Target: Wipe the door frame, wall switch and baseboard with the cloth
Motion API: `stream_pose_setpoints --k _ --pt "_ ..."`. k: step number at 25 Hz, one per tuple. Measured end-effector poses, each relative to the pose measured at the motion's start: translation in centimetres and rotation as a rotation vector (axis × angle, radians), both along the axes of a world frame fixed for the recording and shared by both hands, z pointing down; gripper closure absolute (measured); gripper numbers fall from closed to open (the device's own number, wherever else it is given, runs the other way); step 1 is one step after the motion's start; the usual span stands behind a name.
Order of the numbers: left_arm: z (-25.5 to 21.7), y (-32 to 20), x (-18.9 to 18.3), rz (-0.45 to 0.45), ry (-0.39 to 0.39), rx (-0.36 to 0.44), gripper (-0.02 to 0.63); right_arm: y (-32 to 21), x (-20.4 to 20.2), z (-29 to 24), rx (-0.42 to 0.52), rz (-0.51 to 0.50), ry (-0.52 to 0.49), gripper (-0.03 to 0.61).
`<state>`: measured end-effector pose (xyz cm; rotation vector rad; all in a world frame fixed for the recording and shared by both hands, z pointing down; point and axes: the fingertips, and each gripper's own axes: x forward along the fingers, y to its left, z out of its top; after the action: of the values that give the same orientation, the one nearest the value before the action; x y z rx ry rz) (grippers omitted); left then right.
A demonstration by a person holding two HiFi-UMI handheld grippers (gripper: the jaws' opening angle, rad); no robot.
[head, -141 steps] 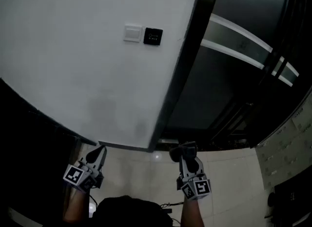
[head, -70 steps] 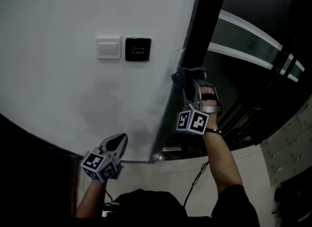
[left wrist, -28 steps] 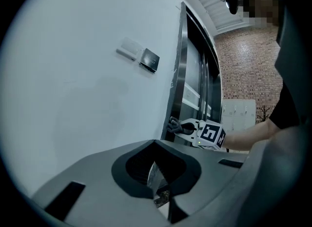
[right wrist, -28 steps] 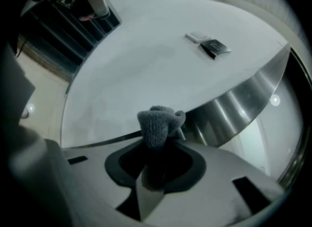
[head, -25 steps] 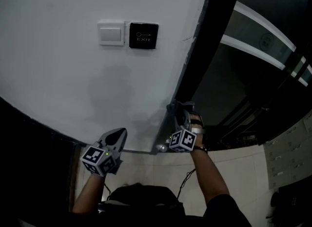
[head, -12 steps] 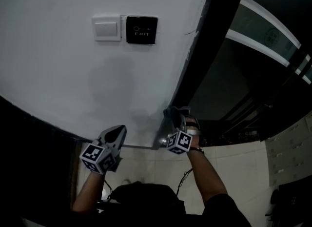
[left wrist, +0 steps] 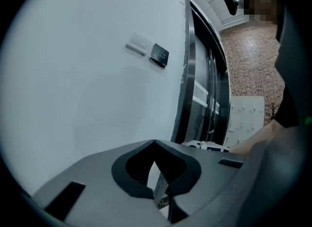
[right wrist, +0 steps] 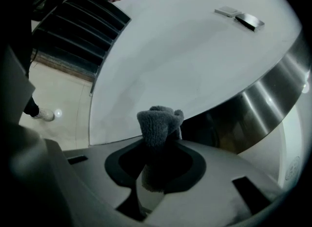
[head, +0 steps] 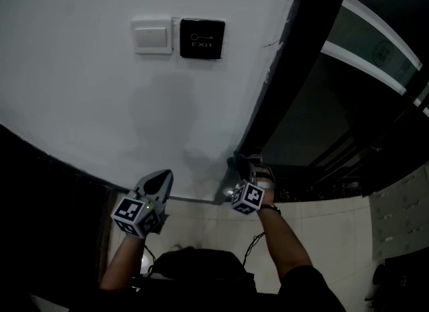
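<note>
A grey cloth (right wrist: 158, 123) sticks up from between the jaws of my right gripper (right wrist: 159, 142), which is shut on it. In the head view this right gripper (head: 242, 168) holds the cloth (head: 234, 162) against the foot of the dark door frame (head: 281, 82), close to the floor. The white wall switch (head: 151, 35) and a black exit button (head: 202, 39) sit high on the white wall. My left gripper (head: 162, 176) hangs low by the wall's bottom edge, shut and empty. The left gripper view shows its jaws closed (left wrist: 155, 143), with the switch (left wrist: 139, 43) far off.
A thin metal strip (head: 194, 200) runs along the wall's bottom edge above pale floor tiles (head: 335, 230). A dark panel (head: 40, 196) fills the lower left. Glass door with pale bands (head: 369, 62) lies right of the frame. Lockers (head: 402, 210) stand at the right.
My right gripper with the cloth went up the door frame, then came back down to its foot. The left gripper stayed low and shut.
</note>
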<state>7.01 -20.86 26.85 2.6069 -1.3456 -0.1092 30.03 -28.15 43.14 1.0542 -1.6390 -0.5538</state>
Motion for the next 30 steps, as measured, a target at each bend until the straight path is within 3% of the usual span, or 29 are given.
stream_pose_setpoints --k 4,21,30 --pt "0.1 -0.7 -1.1 -0.050 0.000 0.004 0.624 0.0 -0.1 0.9 -0.013 -0.007 0.008 0.485" --pt "-0.2 -1.3 -1.5 -0.048 -0.013 0.022 0.624 0.2 -1.3 3.9 -0.189 -0.079 0.068 0.486" --pt "0.3 0.4 -2.2 -0.065 -0.021 0.010 0.624 0.4 -0.9 5.2 -0.247 -0.037 0.076 0.486"
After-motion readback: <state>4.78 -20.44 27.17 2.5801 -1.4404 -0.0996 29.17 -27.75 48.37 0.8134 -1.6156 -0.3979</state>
